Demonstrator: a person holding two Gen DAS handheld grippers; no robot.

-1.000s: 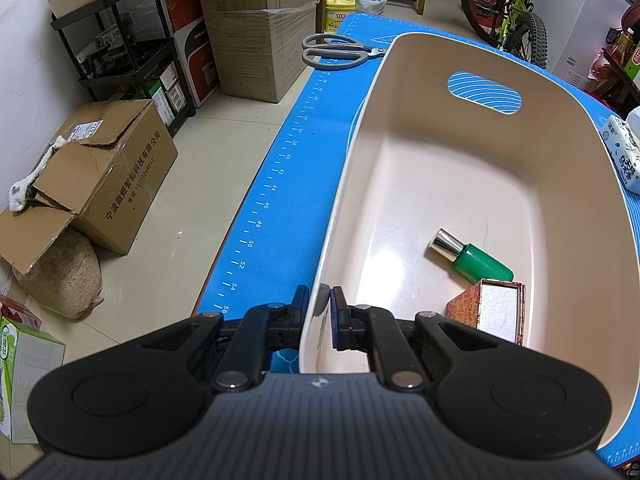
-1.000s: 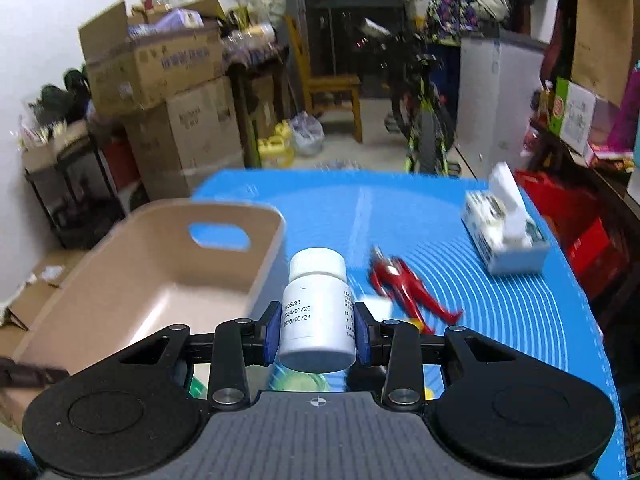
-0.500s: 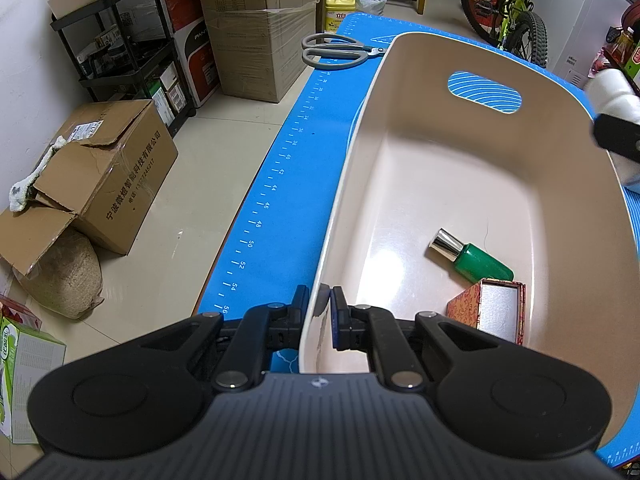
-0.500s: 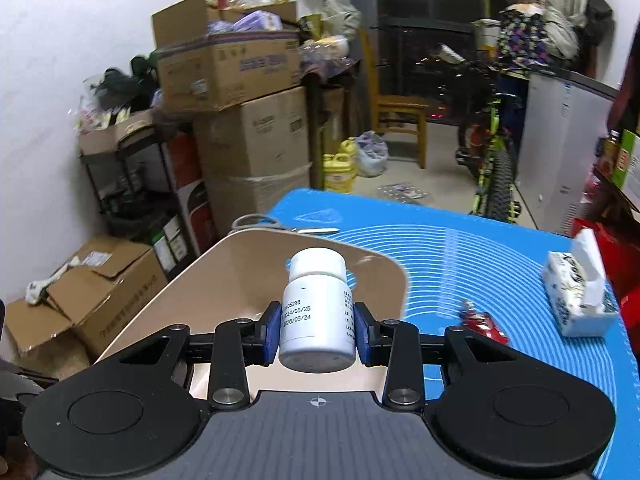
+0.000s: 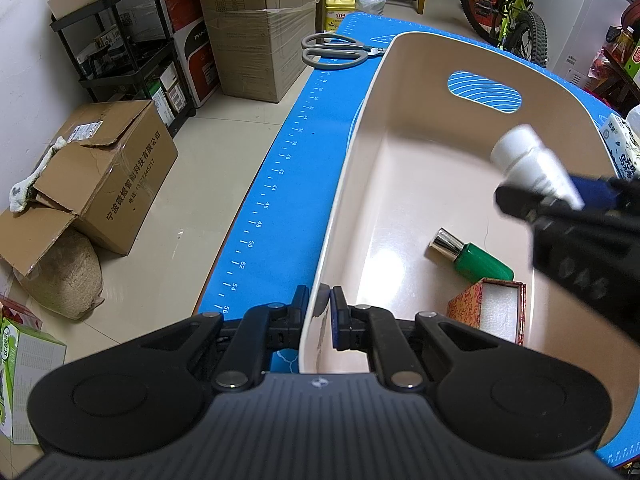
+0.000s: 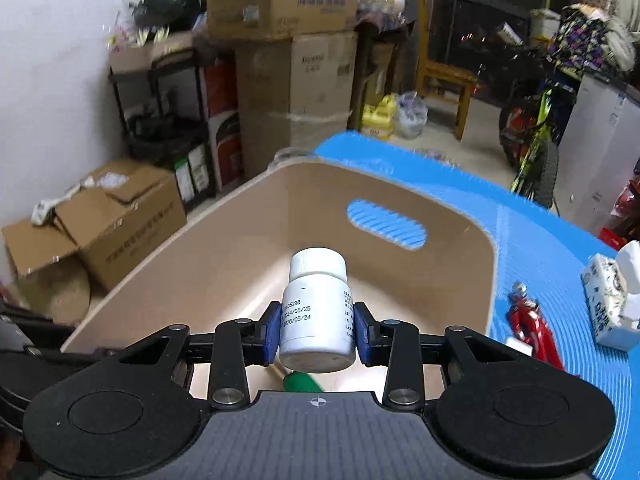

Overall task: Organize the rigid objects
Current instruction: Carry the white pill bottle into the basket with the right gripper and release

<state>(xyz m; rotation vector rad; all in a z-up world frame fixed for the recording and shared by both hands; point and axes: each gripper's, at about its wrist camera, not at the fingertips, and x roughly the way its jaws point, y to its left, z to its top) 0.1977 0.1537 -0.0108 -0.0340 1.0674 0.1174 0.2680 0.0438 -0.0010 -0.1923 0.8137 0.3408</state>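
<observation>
Off to your left stand stacked cardboard boxes (image 5: 256,28) beside a black shelf rack (image 5: 132,52); nearer you, a torn open carton (image 5: 92,184) leans over a tan sack (image 5: 64,276) on the tiled floor (image 5: 192,216); a yellow jug (image 5: 338,8) sits past the mat's far end; a bicycle (image 5: 508,4) stands far right, near a white cabinet (image 6: 600,156).

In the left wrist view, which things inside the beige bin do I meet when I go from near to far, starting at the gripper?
left gripper clamped on the near rim of the beige bin → red patterned box → green bottle → white bottle held over the bin by the right gripper → handle cutout
</observation>
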